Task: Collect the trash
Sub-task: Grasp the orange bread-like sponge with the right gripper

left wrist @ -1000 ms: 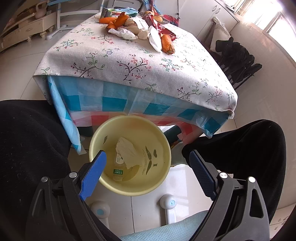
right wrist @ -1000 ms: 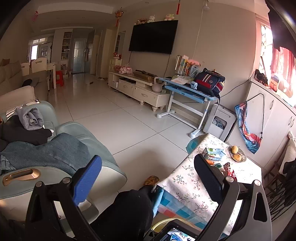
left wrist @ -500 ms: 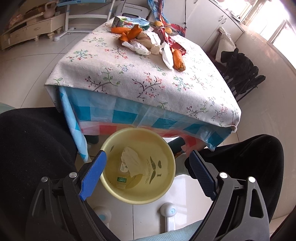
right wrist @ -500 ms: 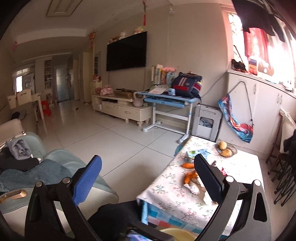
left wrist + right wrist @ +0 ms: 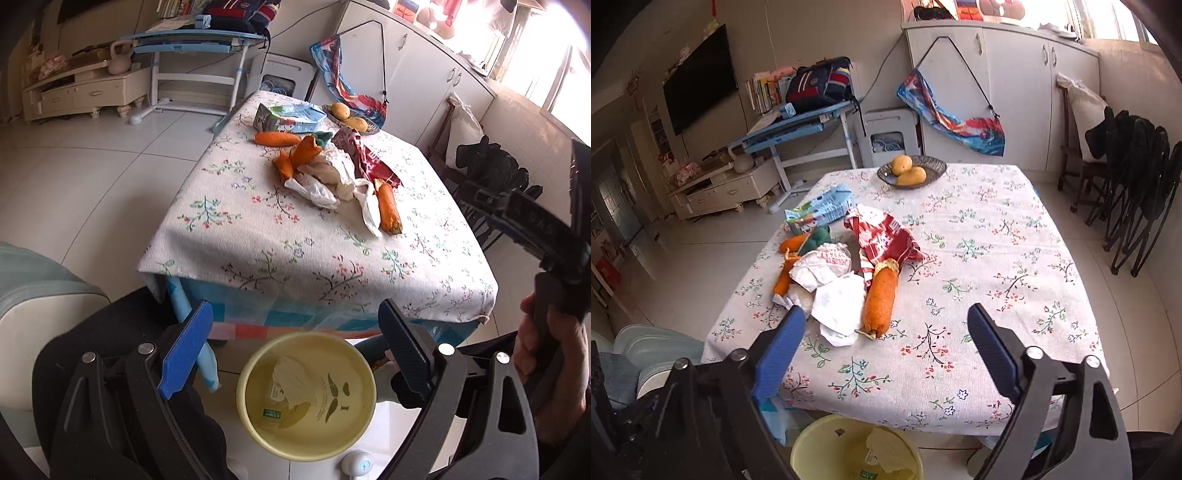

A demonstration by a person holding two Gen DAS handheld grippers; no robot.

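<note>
A pile of trash lies on the flowered table [image 5: 979, 258]: crumpled white paper [image 5: 834, 295], a long orange wrapper [image 5: 881, 299], a red snack bag [image 5: 882, 240], a blue-green carton [image 5: 820, 210] and orange peel [image 5: 786, 273]. My right gripper [image 5: 886, 317] hovers over the table's near edge, just short of the white paper. Its jaws are closing with nothing between them. My left gripper [image 5: 293, 321] stands open and empty above the yellow bin [image 5: 306, 395], which sits on the floor with paper scraps inside. A hand [image 5: 546, 347] holds the right gripper's body at the left view's right edge.
A dish with two mangoes [image 5: 910, 171] sits at the table's far side. Folding chairs draped in black clothes [image 5: 1137, 166] stand to the right. A blue desk [image 5: 798, 129] and a white cabinet [image 5: 1015, 92] line the back. The person's black-clad legs [image 5: 110, 350] flank the bin.
The right gripper swung from facing the room down onto the table and its jaws narrowed. The left gripper rose and tilted up, so the bin sits lower in its view and the right gripper's body has come in.
</note>
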